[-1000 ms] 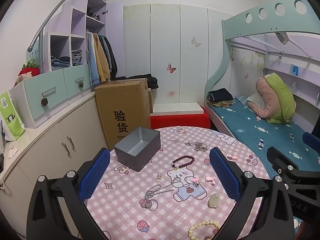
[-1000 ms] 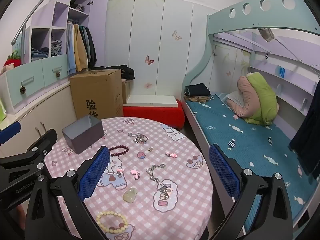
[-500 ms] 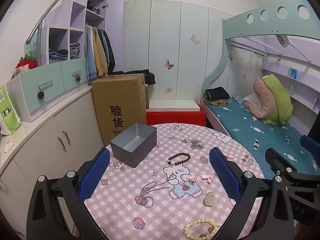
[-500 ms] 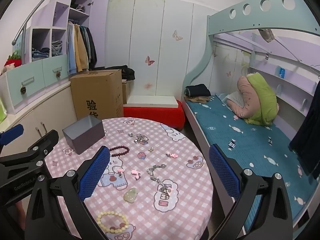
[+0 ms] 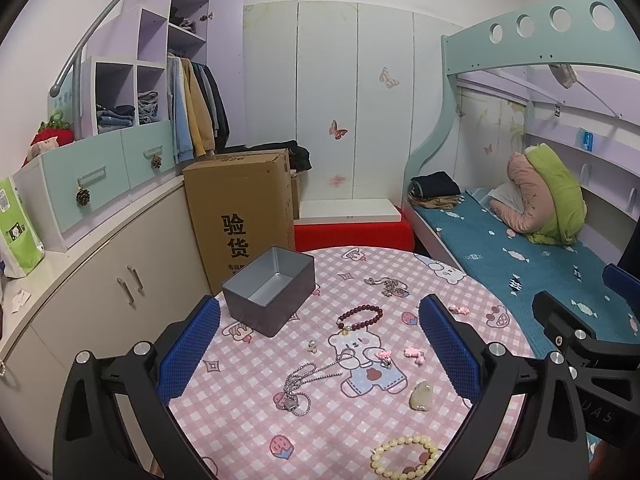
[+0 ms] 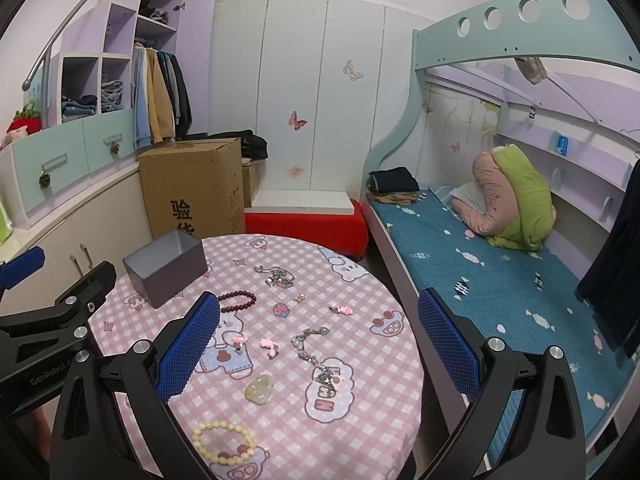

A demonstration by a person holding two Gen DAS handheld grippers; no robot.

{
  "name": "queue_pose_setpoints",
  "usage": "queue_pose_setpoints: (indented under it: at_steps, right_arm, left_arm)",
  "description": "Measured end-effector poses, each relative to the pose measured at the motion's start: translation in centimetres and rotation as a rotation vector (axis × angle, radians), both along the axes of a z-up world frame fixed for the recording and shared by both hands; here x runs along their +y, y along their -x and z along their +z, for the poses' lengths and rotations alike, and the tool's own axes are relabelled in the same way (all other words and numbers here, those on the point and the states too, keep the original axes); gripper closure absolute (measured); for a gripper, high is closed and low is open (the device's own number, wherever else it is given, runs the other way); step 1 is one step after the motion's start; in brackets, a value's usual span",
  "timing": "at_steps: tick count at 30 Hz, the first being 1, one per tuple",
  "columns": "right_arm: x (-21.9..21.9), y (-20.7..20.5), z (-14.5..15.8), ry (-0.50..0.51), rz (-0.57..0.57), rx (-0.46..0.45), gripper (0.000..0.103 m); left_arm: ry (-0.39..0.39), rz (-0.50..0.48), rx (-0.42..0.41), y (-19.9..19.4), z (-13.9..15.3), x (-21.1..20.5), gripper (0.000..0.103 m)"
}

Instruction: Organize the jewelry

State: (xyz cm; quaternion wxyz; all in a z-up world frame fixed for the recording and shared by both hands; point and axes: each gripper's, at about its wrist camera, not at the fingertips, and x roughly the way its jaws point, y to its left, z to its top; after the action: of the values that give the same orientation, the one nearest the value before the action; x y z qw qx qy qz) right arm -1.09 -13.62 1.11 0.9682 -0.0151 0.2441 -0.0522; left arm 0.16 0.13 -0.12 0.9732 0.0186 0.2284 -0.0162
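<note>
Here both grippers hang above the round checked table [image 5: 460, 280], the left gripper [image 5: 320, 348] and right gripper [image 6: 320, 348] spread wide, gripping nothing. Nearest, bottom centre, lies a cream bead bracelet [image 5: 404, 458]; mid-frame a silver chain necklace [image 5: 304, 380] — beyond it a dark red bead bracelet [image 5: 360, 316]. Farthest, centre-left, an open grey tin box [image 5: 272, 292] stands empty.

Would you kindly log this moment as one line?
left hand-held gripper: open | right hand-held gripper: open | tin box: empty | jewelry: on table

Left gripper [image 5: 319, 348] pulled back and up slightly: tin box [image 5: 269, 295] and cream bead bracelet [image 5: 405, 456] sit higher in its view.
</note>
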Motion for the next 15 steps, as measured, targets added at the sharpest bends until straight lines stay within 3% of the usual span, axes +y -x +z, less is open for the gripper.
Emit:
queue_pose_setpoints:
  at_steps: [15]
  right_arm:
    - [0.1, 1.1, 1.1, 0.014, -0.005, -0.041, 0.007]
  left_arm:
    - [0.0, 0.005, -0.041, 1.3, 1.5, 0.2, 0.006]
